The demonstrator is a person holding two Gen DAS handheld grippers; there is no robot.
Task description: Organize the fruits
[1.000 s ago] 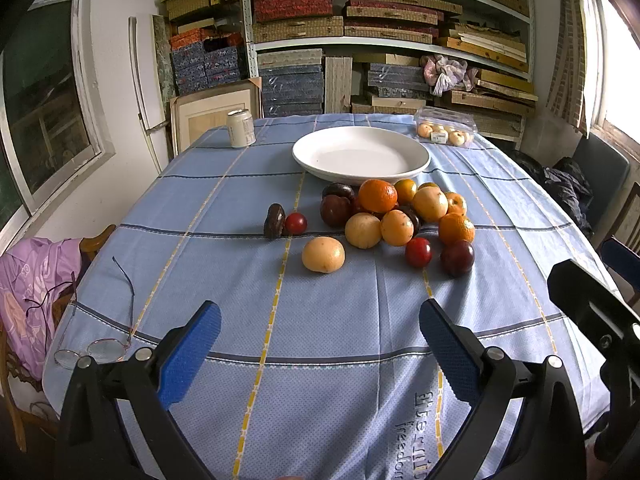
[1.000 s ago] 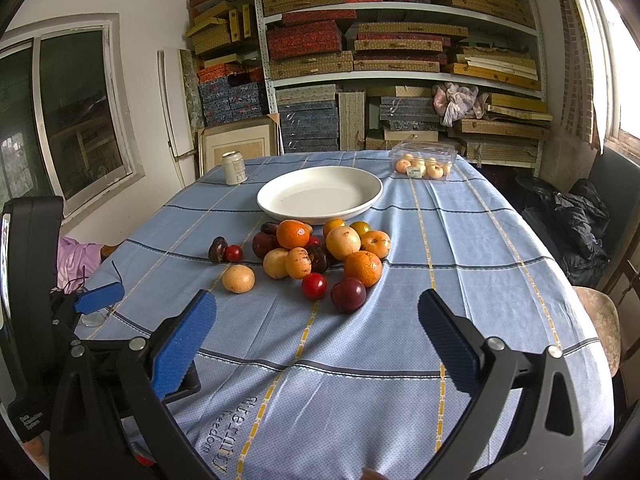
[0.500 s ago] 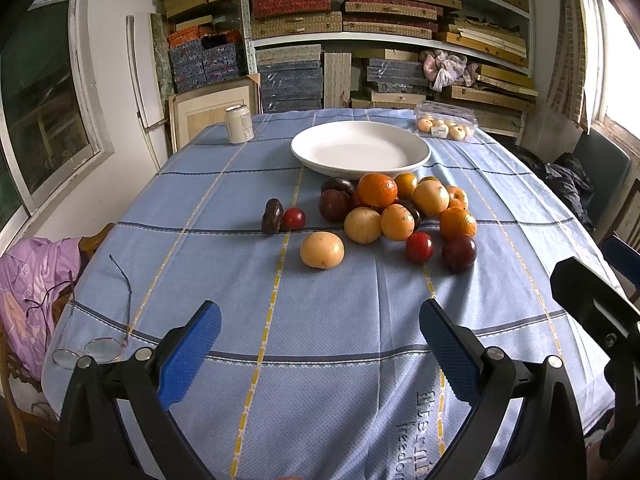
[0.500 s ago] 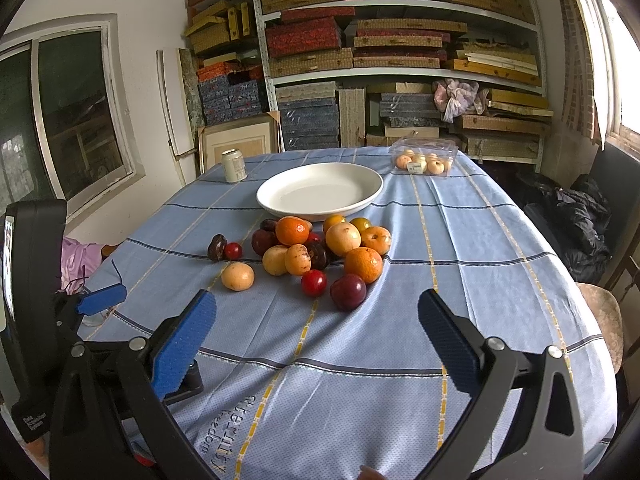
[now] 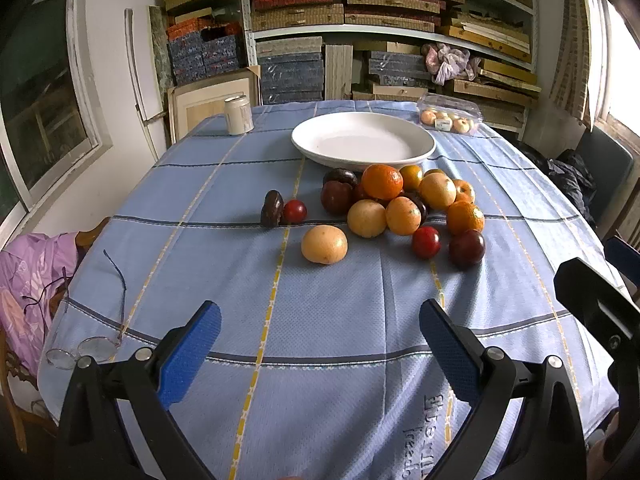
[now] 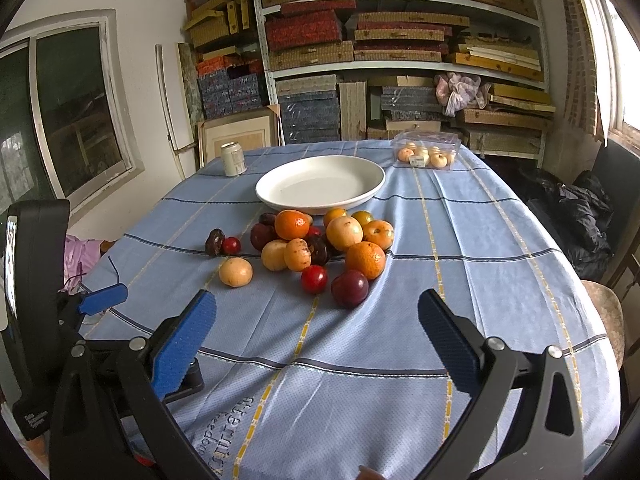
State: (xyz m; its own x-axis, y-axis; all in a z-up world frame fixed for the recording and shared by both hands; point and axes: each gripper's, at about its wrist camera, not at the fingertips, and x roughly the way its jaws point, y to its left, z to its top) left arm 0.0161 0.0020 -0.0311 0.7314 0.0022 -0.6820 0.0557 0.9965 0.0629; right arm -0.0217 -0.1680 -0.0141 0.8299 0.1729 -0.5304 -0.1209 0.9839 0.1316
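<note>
The fruits (image 5: 400,208) lie clustered mid-table, touching the white plate (image 5: 362,142) behind. A can (image 5: 237,115) and a clear fruit box (image 6: 425,151) stand farther back. The left gripper (image 5: 320,344) and right gripper (image 6: 316,332) hover spread, empty, above the blue tablecloth (image 5: 320,312); shelves (image 6: 400,64) behind.

hidden: dark fruits (image 5: 416,204) mid-pile, mostly covered by oranges | cut off: left gripper (image 6: 102,304) body at 9 o'clock edge, right wrist view | too small: label on clear fruit box (image 6: 425,155), 1 o'clock | cut off: tablecloth lettering (image 6: 224,436), 6 o'clock, unreadable
</note>
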